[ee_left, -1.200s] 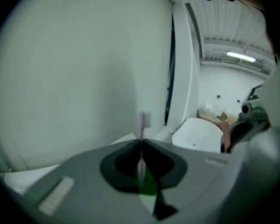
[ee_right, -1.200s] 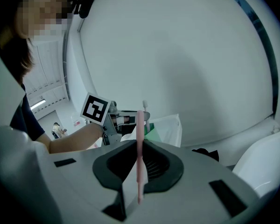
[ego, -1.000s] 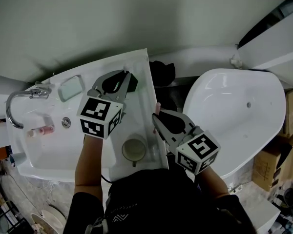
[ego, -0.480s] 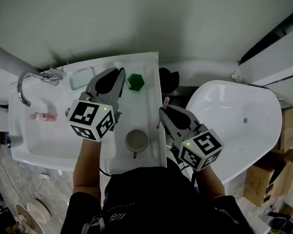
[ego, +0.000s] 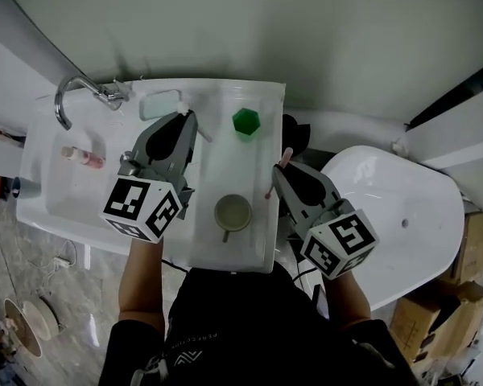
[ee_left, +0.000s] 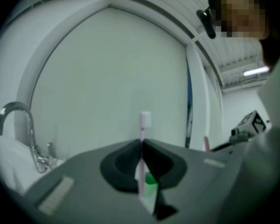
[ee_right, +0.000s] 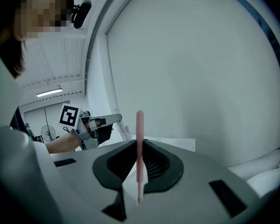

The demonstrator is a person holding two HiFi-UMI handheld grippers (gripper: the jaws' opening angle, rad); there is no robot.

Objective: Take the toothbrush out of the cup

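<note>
The washbasin carries a flat ledge along its right side, with a white tub well apart to the right of it. The left gripper hangs over the ledge's left edge, its jaws closed on the toothbrush, which stands upright between the pads with its head above them. The right gripper hangs just off the ledge's right edge, its jaws clamped on a pink stick; no bristles show on it, so whether it is a second toothbrush cannot be told. The cup stands on the ledge near its front edge, between the two grippers, and appears empty: the toothbrush is clear of it and apart from it. A green block sits near the ledge's back edge. The toothbrush has a slim, pale pink handle and a small white head. Judged from its form, it is light, stiff and smooth, so it may pivot or slip between the pads. Take hold at mid-handle, where the pads seat squarely, not at the head. Keep the grip firm and the handle upright while carrying it.
</note>
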